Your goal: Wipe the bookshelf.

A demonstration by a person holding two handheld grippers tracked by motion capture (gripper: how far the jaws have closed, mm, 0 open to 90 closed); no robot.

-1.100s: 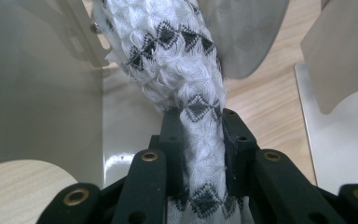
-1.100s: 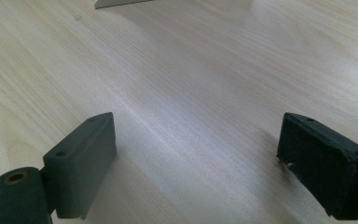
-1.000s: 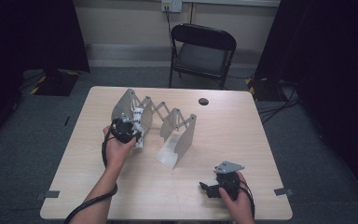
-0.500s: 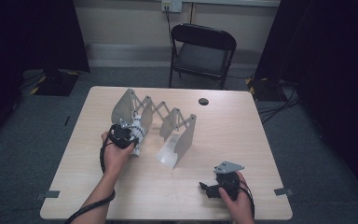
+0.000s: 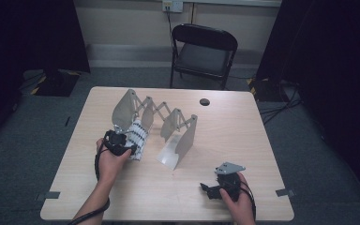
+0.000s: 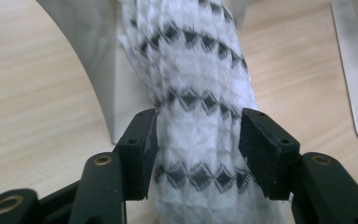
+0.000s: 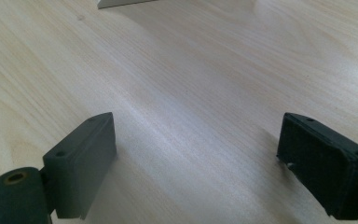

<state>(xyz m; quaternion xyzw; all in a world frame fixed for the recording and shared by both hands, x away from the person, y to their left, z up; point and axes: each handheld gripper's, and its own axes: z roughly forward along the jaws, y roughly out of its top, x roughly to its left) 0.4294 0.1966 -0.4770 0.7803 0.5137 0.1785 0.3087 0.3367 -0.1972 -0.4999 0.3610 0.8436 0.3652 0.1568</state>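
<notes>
High view, left gripper jaws just opening around patterned cloth, right gripper released, resting low

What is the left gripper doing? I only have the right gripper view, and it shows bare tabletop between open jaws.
Observer: The left gripper has a rolled white cloth with black zigzag bands between its jaws, which have just been opening.
Operator: Where does that cloth sit?
Observer: On the table, right beside the left end panel of a grey accordion rack that stands stretched out across the middle.
Operator: And where is my gripper relative to that?
Observer: The right gripper is low near the table's near edge, well apart from the rack and the cloth.
</notes>
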